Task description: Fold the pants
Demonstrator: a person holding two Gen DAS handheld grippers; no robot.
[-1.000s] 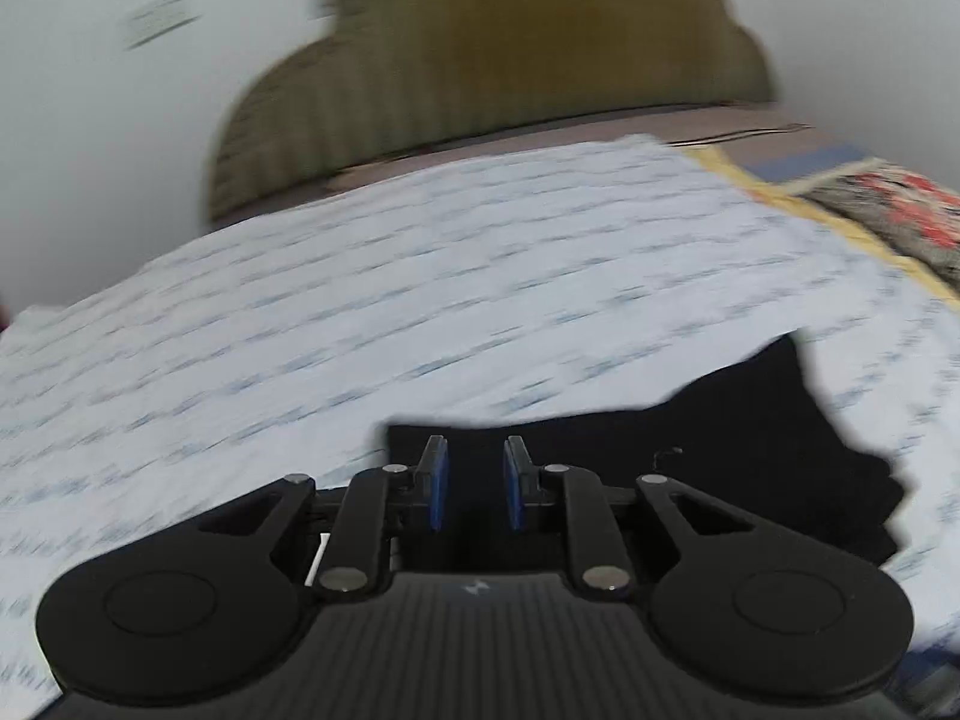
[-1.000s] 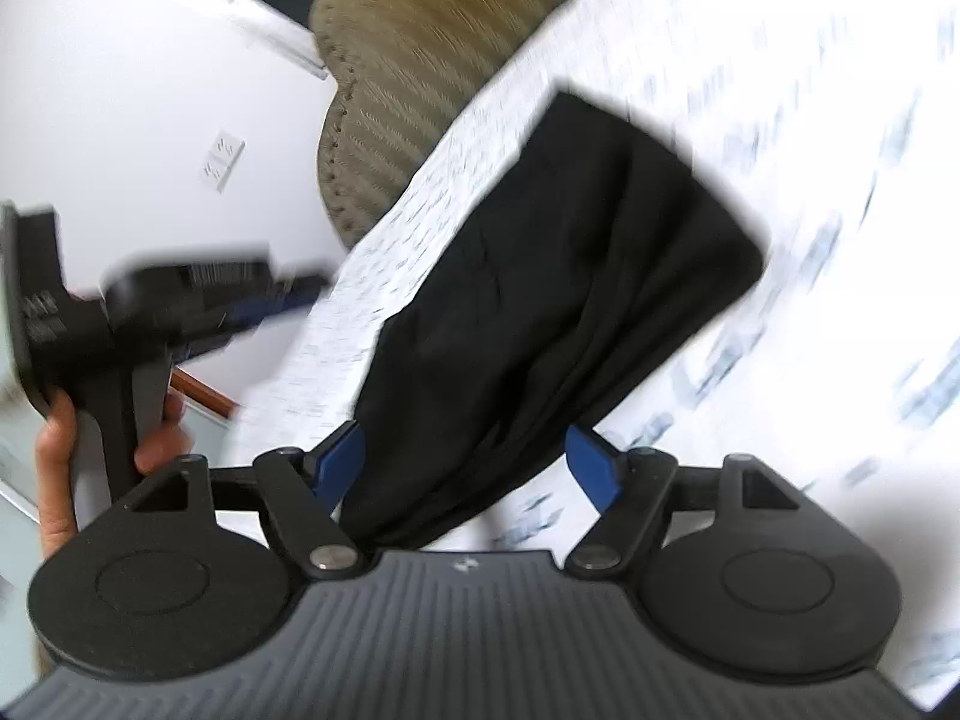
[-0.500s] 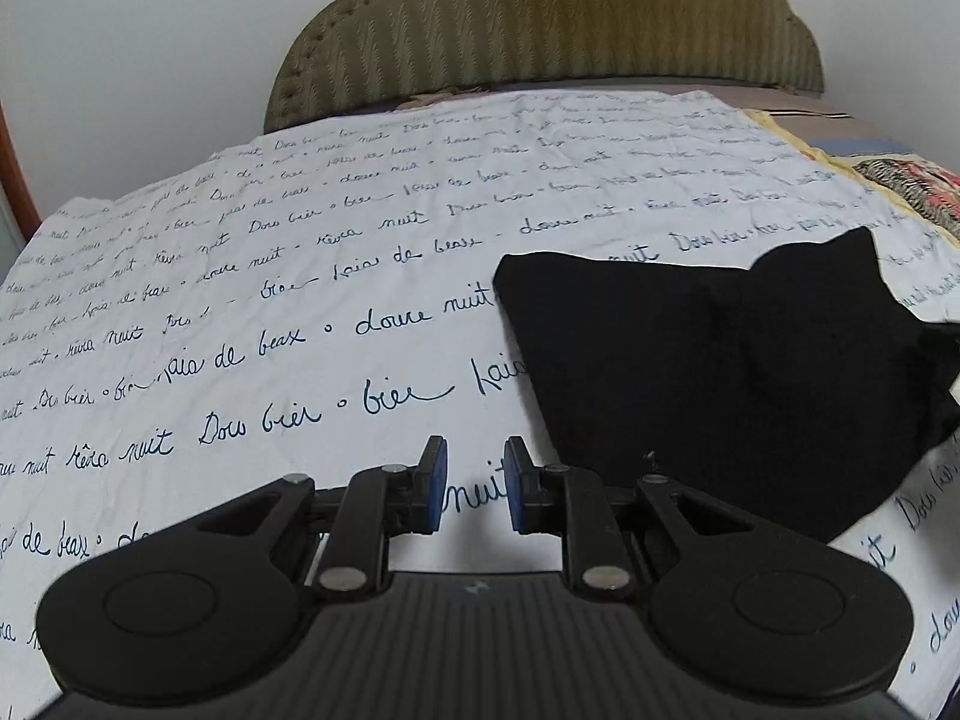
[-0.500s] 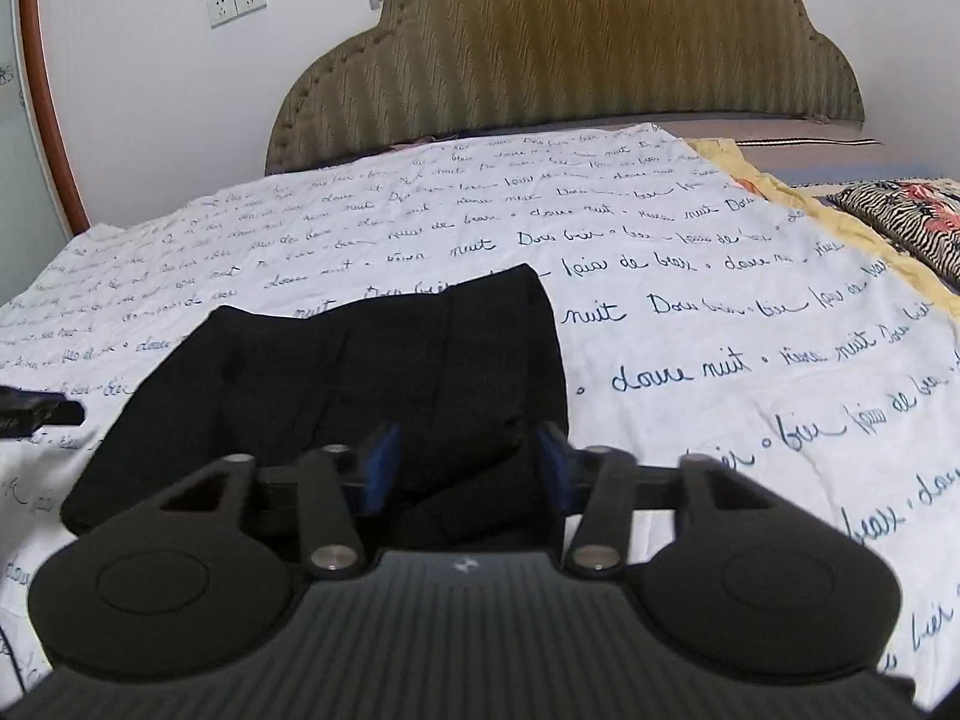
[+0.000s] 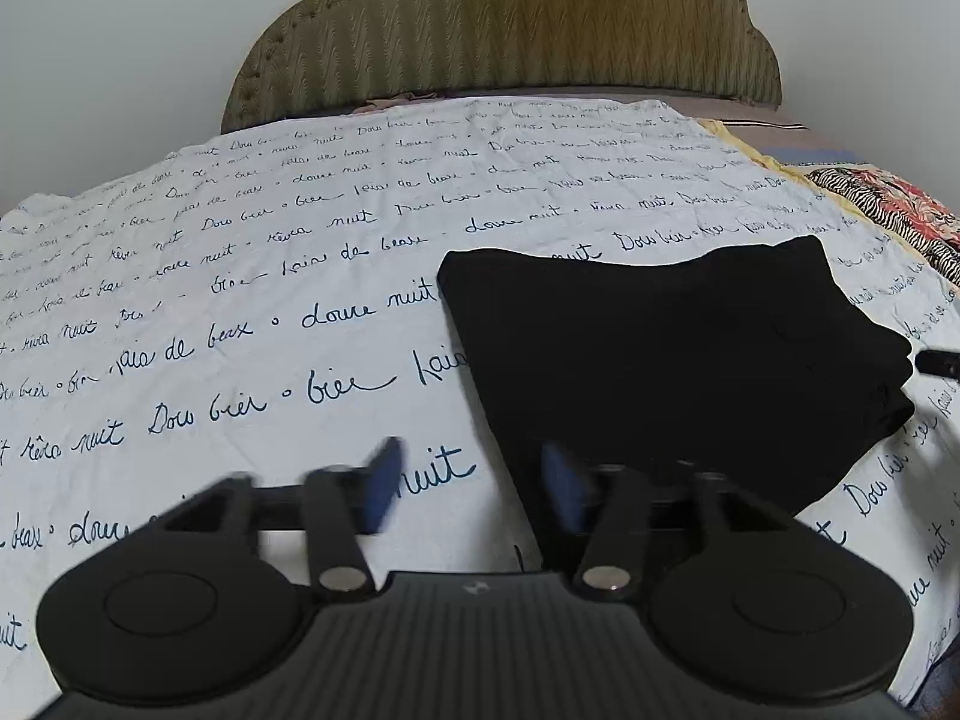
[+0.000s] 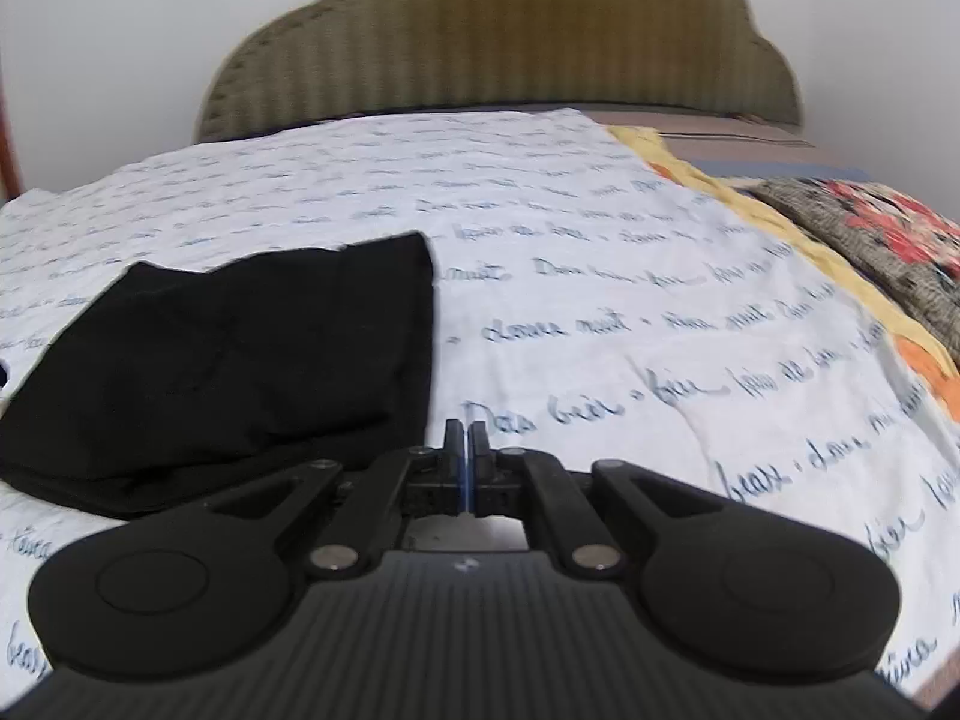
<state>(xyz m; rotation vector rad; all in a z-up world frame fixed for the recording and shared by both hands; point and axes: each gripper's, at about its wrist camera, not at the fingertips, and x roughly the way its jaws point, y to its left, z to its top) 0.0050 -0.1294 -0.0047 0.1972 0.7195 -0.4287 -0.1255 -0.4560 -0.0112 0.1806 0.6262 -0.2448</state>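
Note:
The black pants point(image 5: 672, 360) lie folded into a compact stack on the white script-printed sheet point(image 5: 240, 300). My left gripper point(image 5: 471, 480) is low at the stack's near left edge and its jaws are opening. One blurred finger is over the sheet, the other over the cloth, and the pads press on nothing. In the right wrist view the pants point(image 6: 240, 360) sit to the left of my right gripper point(image 6: 467, 438). Its jaws are closing, almost together, with nothing between them, over bare sheet point(image 6: 600, 300) just off the stack's right edge.
An olive padded headboard point(image 5: 510, 30) and a white wall stand at the far end of the bed. A yellow-edged, red and zebra-patterned blanket point(image 6: 870, 228) lies along the right side. The tip of the other gripper point(image 5: 936, 363) shows past the stack's right edge.
The pants went from hanging to lying on the sheet. My left gripper's jaws have spread apart. My right gripper's jaws have drawn together and it has moved right, off the cloth.

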